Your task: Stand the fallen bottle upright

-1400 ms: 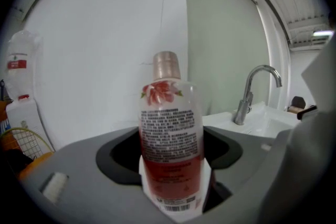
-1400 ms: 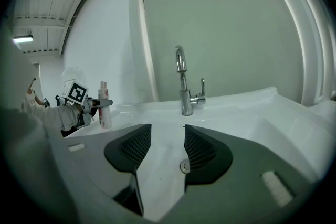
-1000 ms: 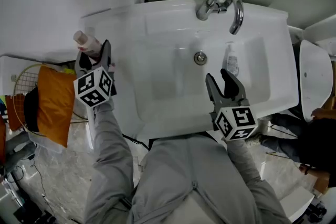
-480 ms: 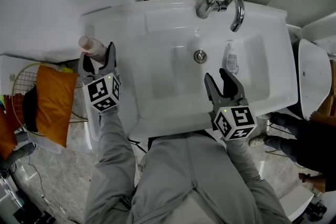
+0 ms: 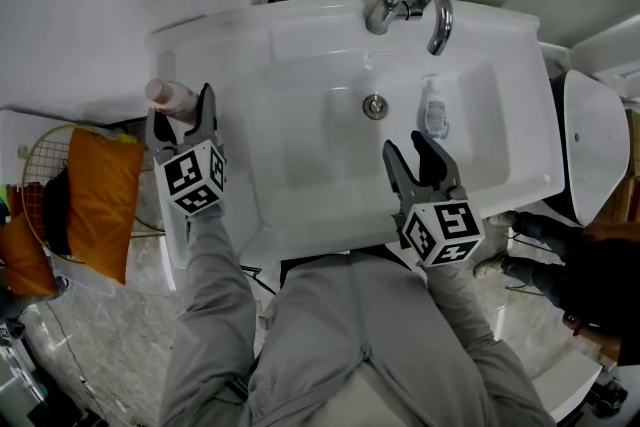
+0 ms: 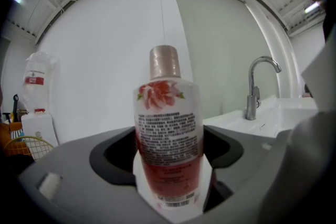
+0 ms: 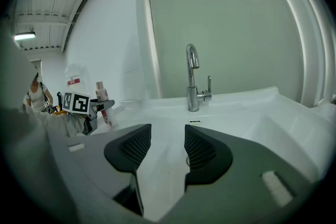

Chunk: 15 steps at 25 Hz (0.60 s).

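1. Not much has moved since a second ago: the left hand-held gripper is at the same spot by the left rim of the white ceramic sink, just a touch lower in the head view.
2. Its jaws are pinching the pink plastic bottle with the flower label and beige cap low on the body. The bottle stands upright, cap up, right at that left rim.
3. The right hand-held gripper hangs over the front part of the basin, with its jaws spread and nothing between them.
4. A small clear bottle lies on its side in the basin, right of the round metal drain and under the curved chrome tap.
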Motion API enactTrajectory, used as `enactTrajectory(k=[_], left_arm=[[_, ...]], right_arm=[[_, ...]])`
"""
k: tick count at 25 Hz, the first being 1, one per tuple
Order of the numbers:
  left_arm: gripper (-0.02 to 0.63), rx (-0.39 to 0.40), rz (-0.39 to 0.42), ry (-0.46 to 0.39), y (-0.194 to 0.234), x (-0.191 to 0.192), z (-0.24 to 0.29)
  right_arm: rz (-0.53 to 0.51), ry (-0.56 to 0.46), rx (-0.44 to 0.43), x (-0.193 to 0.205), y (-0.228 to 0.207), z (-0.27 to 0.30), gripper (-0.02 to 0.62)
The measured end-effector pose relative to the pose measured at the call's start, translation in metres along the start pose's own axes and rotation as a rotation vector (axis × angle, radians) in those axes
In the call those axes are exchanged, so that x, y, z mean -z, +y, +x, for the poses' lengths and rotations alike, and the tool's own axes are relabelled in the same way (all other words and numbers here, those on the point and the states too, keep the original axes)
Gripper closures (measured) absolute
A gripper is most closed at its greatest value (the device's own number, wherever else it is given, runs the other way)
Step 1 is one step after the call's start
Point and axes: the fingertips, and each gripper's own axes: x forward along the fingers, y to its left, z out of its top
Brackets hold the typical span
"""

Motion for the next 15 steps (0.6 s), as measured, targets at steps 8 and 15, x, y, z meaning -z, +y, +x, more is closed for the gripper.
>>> enactTrajectory(k=[8,15], left_arm=[[0.172,0.007,-0.006,0.010,0.002,-0.003,-0.022],[0.172,-0.005,-0.004,0.002,0.001,-0.009,-0.073]], right_arm=[[0.018,0.002,0.017,-0.001,-0.014,-0.002,0.396],[0.024,0.053,0.101,0.009,-0.068,0.003,0.396]])
